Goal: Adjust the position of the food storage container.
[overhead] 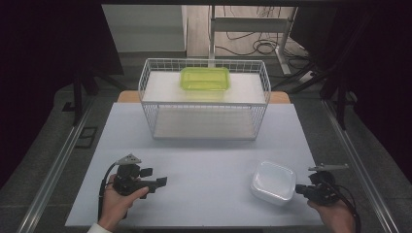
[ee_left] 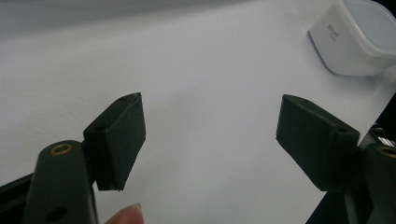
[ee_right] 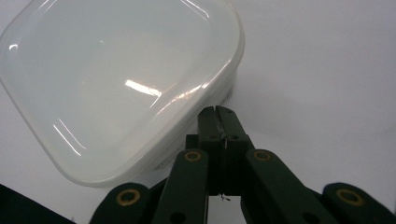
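A white lidded container (overhead: 273, 182) sits on the table at the front right, and its lid is translucent (ee_right: 116, 84). My right gripper (overhead: 300, 188) lies just right of it and points at its side. In the right gripper view the jaws (ee_right: 218, 113) are pressed together with nothing between them, tips close under the lid's rim; I cannot tell whether they touch. My left gripper (overhead: 154, 176) rests at the front left in a hand. Its jaws (ee_left: 210, 135) stand wide open over bare table, with the white container (ee_left: 355, 37) farther off.
A white wire basket (overhead: 204, 99) stands at the back middle of the white table (overhead: 204, 160). A green lidded container (overhead: 205, 78) sits on its upper shelf. Dark curtains flank the table, and cables lie on the floor behind.
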A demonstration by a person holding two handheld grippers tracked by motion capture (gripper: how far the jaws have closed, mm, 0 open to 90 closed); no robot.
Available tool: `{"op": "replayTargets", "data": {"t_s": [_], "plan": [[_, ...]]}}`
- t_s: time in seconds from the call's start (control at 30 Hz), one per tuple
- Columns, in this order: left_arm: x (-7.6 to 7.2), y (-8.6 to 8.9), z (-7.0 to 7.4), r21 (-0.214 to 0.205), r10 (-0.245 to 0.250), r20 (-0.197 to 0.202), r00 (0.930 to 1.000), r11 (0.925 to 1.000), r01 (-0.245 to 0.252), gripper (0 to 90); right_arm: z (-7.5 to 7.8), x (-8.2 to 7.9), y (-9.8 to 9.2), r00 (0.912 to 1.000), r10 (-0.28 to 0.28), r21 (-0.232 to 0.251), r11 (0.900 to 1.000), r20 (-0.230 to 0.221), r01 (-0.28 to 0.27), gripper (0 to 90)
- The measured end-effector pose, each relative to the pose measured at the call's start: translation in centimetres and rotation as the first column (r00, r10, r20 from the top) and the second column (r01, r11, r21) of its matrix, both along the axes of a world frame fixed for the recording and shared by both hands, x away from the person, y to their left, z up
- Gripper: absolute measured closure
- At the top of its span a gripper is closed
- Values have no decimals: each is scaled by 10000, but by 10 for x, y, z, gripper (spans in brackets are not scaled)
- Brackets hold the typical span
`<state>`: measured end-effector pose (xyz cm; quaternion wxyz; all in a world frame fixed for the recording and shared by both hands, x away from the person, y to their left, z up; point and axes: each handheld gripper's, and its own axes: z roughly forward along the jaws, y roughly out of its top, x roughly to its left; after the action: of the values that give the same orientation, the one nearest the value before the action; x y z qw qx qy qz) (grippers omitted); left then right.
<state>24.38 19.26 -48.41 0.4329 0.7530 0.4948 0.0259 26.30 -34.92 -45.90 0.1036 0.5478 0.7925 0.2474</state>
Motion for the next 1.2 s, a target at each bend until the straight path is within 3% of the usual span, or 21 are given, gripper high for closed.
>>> {"op": "replayTargets", "data": {"t_s": [0.17,0.3,0.7,1.2], "plan": [[0,1,-1,-16,-18,-51,10000,10000,18,236,-2,9,17,9997,228,-173,9996,46,-227,891],[1,2,-1,-277,-35,-163,9999,9996,30,236,-3,15,28,9991,409,-230,9989,63,-408,891],[2,3,-3,-192,45,-239,9997,9998,-50,236,-3,29,64,9952,965,-240,9951,143,-962,890],[3,3,-5,-164,52,-391,9992,9998,-58,235,-6,42,109,9829,1831,-360,9826,219,-1822,891]]}}
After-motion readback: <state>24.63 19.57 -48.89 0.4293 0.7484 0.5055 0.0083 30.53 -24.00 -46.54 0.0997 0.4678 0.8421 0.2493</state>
